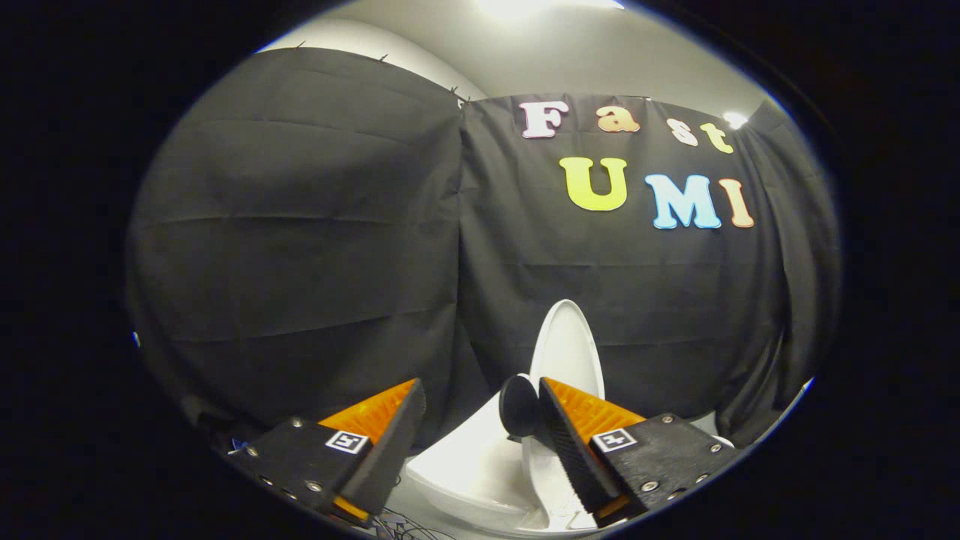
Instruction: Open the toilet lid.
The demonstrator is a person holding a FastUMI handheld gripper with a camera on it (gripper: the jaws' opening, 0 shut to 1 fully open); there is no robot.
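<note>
We see the gripper (480, 409) with its two fingers spread well apart, and nothing is clamped between them. The left finger (382, 442) stands off on its own against the dark cloth wall (300, 225); the right finger (574, 442) lies close against the toilet.

We take the toilet bowl (469, 469) as our landmark. It sits low, between and just beyond the fingers, and its white rim curves beneath the gap between them. We look down onto a pale, brightly lit surface there, but the glare stops us from telling whether that is the seat or the open bowl, and we cannot tell whether anything is in it.

The toilet lid (568, 349) stands raised above the back of the bowl, nearly upright, as a white oval seen partly edge-on. It rises above the tip of the right finger and leans back toward the cloth wall behind the bowl.

A small dark rounded knob (519, 405) shows just above the bowl, at the foot of the lid, touching or nearly touching the inner side of the right finger; we cannot tell which.

Above the cloth wall, well over the bowl, we see a pale ceiling (570, 52) with a bright light (525, 6).
</note>
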